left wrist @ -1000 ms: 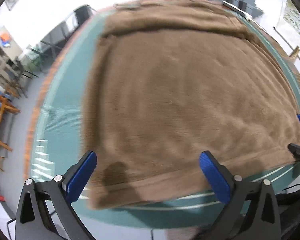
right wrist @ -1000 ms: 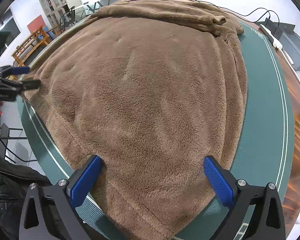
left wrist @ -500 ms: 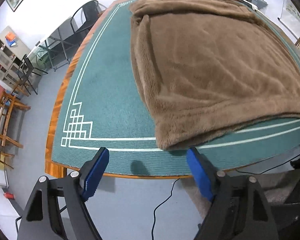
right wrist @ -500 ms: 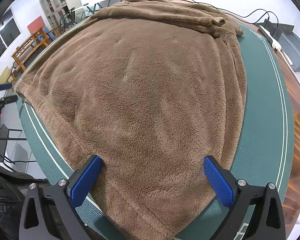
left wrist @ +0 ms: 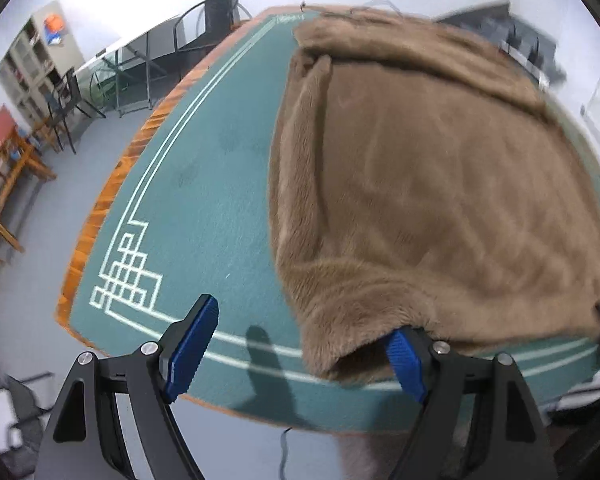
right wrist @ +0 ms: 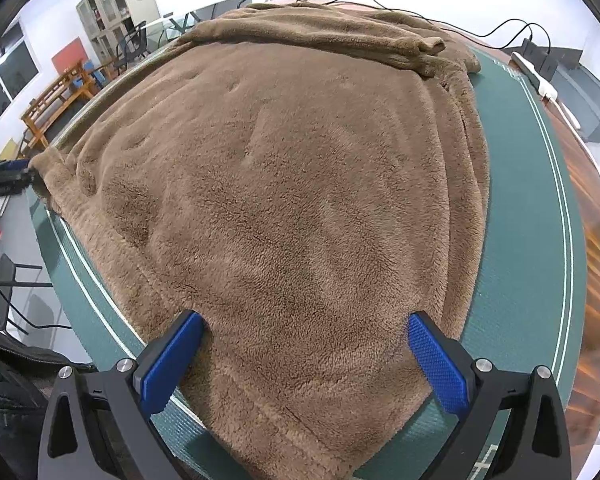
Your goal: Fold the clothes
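**Both grippers at the near hem: risks before the lift**

Landmark: the blanket (right wrist: 300, 184), a brown fleece spread flat over the green table (left wrist: 204, 184). It covers most of the mat, with a rolled band along its far edge. All positions below are given relative to it.

Left of the blanket, the mat lies bare out to its white border lines and wooden rim. Chairs and shelving stand on the floor beyond, well apart from the work.

At the blanket's near-left corner, the left gripper (left wrist: 300, 356) has its jaws spread. The corner is raised slightly and drapes over the inner finger (left wrist: 406, 364); the outer finger stands clear over bare mat. Nothing is pinched. The left view is blurred at its far side.

At the blanket's near-right portion, the right gripper (right wrist: 306, 360) also has its jaws spread. Both fingers straddle a broad stretch of pile, close to or resting on it; contact cannot be confirmed. No fabric is pinched.

Right of the blanket runs a green strip, then the wooden rim. Cables and a power strip lie past the far-right corner.

Likely faults from this state:

- Left jaws closing with the corner on one finger only: the fabric may slide off, giving an empty grip.
- Right jaws closing mid-panel instead of on the hem: a bunched ridge forms and the fold line skews.
- Thick pile compresses; a shallow bite may slip under the blanket's weight.
- Uneven lift between the two hands would drag the far band toward the cables.
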The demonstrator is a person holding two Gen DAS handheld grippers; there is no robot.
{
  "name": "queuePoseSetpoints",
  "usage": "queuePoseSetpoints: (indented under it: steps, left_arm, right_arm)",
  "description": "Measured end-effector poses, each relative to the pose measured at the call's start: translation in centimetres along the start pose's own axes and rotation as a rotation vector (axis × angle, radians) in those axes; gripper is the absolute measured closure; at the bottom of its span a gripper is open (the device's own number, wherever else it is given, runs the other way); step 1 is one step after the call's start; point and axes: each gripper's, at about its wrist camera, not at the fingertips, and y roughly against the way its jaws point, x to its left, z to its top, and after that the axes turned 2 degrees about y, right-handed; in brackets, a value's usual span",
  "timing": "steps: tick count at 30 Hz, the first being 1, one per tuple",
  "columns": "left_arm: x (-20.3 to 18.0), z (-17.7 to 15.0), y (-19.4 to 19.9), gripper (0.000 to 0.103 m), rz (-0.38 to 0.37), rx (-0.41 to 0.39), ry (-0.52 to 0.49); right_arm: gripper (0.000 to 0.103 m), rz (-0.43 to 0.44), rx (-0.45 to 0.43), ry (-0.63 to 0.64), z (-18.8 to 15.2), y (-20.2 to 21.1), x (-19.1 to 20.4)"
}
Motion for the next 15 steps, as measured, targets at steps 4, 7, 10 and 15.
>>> queuePoseSetpoints:
  steps: [4, 7, 10, 15]
  left_arm:
    - [0.2, 0.5, -0.2, 0.040, -0.033, 0.009, 0.049]
    - [0.2, 0.3, -1.0, 0.065, -0.020, 0.050, 0.065]
    - [0.4, 0.3, -0.4, 0.072, -0.023, 0.038, 0.077]
    - [0.8, 0.5, 1.6, 0.073, -0.017, 0.009, 0.074]
  right_arm:
    - [0.000, -0.003, -0.012, -0.003, 0.1, -0.3, 0.1]
    - [0.000, -0.003, -0.017, -0.007, -0.4, -0.3, 1.7]
    - [0.000, 0.012, -0.016, -0.019, -0.4, 0.0, 1.7]
    - [0.000, -0.035, -0.098, -0.090, -2.0, 3.9, -1.4]
